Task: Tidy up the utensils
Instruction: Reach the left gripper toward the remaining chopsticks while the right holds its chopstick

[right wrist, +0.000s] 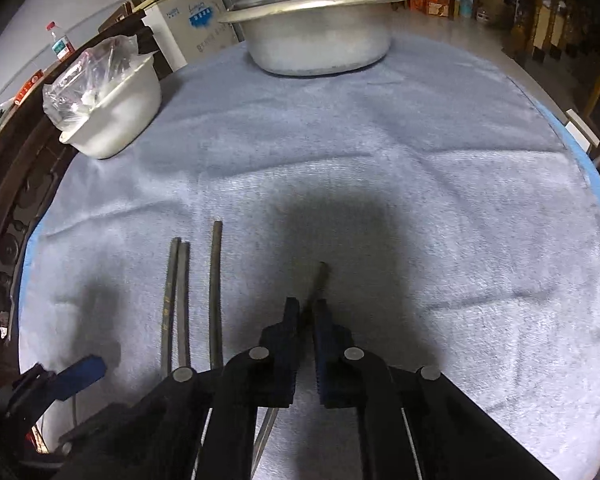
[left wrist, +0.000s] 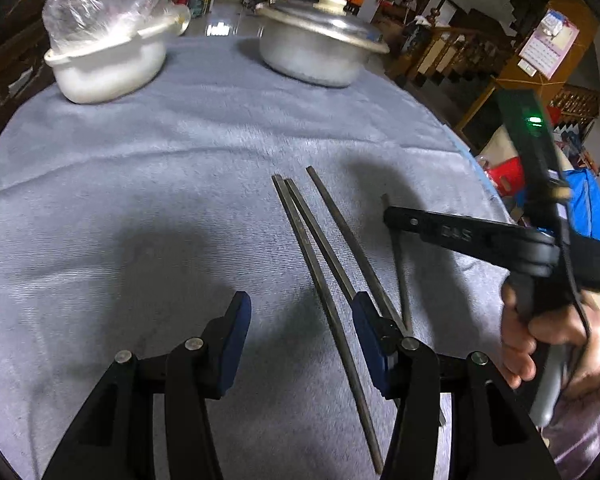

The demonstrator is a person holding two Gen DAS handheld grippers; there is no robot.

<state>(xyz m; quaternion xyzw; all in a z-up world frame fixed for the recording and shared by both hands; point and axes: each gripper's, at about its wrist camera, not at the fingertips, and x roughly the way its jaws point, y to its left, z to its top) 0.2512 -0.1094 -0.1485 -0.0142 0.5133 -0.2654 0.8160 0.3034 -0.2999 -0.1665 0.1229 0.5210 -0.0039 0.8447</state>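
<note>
Several dark chopsticks lie on the blue-grey cloth [left wrist: 140,200]. My left gripper [left wrist: 300,304] hangs open low over them. The leftmost chopstick [left wrist: 300,240] runs between its blue pads without touching them, and a second chopstick [left wrist: 320,236] disappears behind the right pad [left wrist: 366,320]. A third chopstick [left wrist: 348,232] lies just right of these. My right gripper [left wrist: 390,216] [right wrist: 306,308], held by a hand [left wrist: 540,340], is shut on the fourth chopstick [right wrist: 322,276], whose far end sticks out past the fingertips. The other three chopsticks [right wrist: 184,300] lie left of it.
A lidded metal pot [left wrist: 320,52] [right wrist: 316,32] stands at the back of the table. A white bowl with a clear plastic bag [left wrist: 108,60] [right wrist: 112,116] sits at the back left. The cloth's blue edge [right wrist: 596,176] marks the table's right rim.
</note>
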